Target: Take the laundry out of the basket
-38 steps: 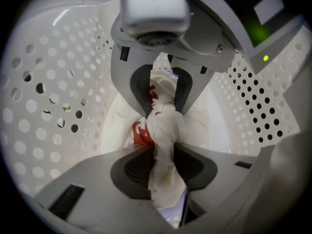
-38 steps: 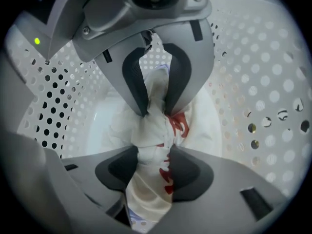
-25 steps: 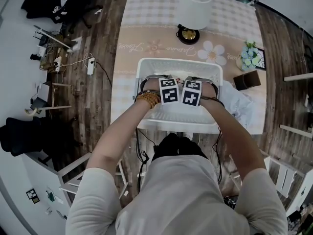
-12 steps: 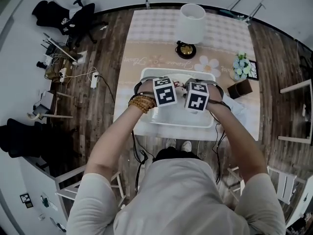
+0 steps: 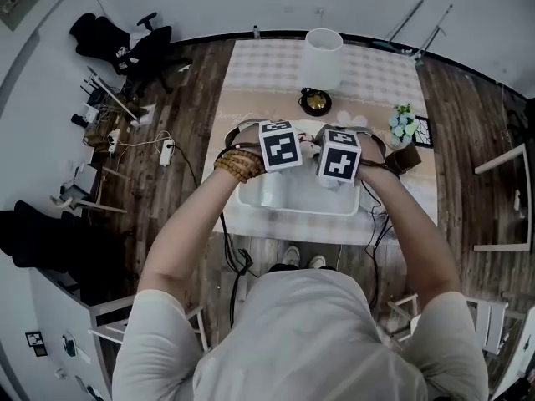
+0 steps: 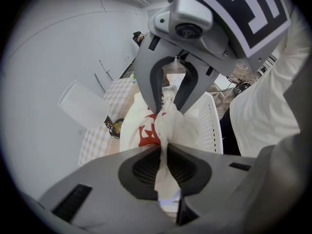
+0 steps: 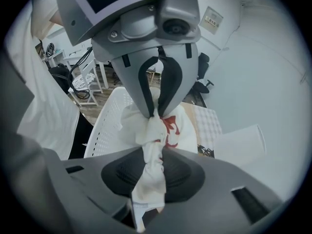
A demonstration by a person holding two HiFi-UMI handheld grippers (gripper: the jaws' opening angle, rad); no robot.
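I hold two grippers, one in each hand, and both have the same single piece of laundry. The jaws of my left gripper [image 6: 163, 167] are almost together, with only a narrow gap, and a twisted fold of the white cloth [image 6: 148, 130] is pinched in this gap. The jaws of my right gripper [image 7: 152, 172] stand a little wider, and they press on a thicker bunch of the same cloth. The two grippers face each other, close together, the left one on the left and the right one on the right, and the cloth is stretched short between them. It has one red print on it.

The cloth is lifted above the one white basket [image 5: 294, 210], which has small holes in its walls. The lower part of the cloth hangs down toward the basket. I cannot tell if it touches the bottom.

The basket stands at the near edge of one table [image 5: 267, 57] with a checked cover. On the far side of the basket there is one white lamp [image 5: 323, 57]. To the far right there is one small bunch of flowers [image 5: 403, 124]. On my left wrist I wear a bracelet [image 5: 236, 162] of brown beads.
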